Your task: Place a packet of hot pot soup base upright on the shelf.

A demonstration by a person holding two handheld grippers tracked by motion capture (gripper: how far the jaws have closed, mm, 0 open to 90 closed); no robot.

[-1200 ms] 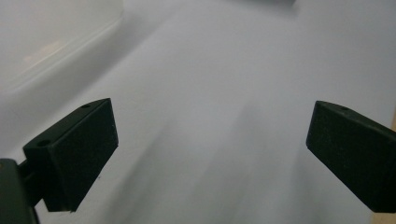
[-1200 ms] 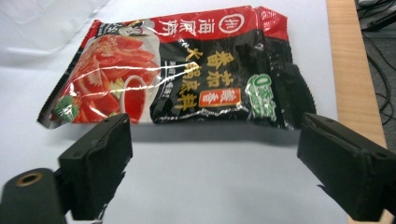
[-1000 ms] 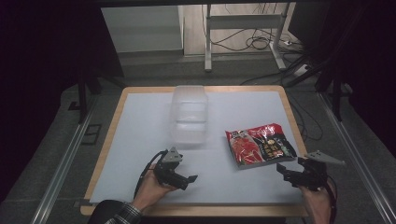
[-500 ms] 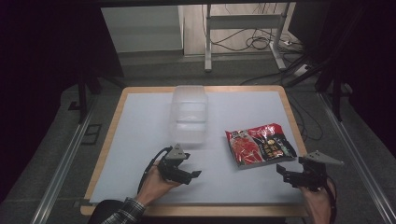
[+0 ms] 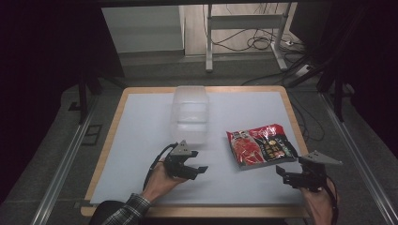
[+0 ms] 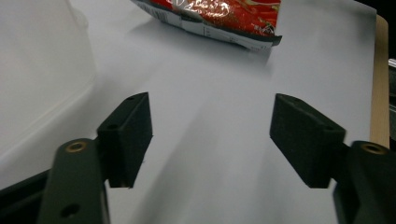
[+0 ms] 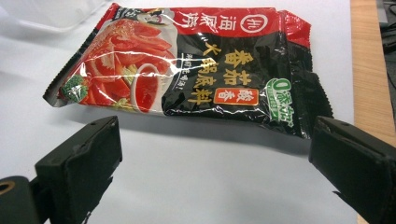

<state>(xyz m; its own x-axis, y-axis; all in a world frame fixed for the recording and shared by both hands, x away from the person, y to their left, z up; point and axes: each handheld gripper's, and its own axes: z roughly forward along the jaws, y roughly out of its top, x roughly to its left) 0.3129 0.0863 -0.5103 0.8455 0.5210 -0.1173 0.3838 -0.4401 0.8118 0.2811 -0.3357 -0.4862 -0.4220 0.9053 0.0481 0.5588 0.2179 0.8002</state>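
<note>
A red and black food packet [image 5: 259, 145] [image 7: 187, 65] lies flat on the white table mat [image 5: 141, 131], right of centre. A clear plastic box [image 5: 190, 114] stands behind the middle. My left gripper [image 5: 199, 171] [image 6: 210, 135] hovers low over the mat in front of the box, pointing right toward the packet [image 6: 210, 16]. Its jaws have just been closing and stand partly apart with nothing between them. My right gripper [image 5: 284, 172] [image 7: 210, 158] sits near the front right, just short of the packet's near edge, jaws wide open and empty.
The wooden table rim [image 5: 293, 112] frames the mat, and its right edge [image 7: 369, 70] lies close beside the packet. The clear box wall [image 6: 42, 70] rises to the left of the left gripper's jaws. Metal rails, a stand and cables occupy the floor beyond.
The left gripper has shifted right and a little up, toward the packet, and its jaws have narrowed. The right gripper has stayed put.
</note>
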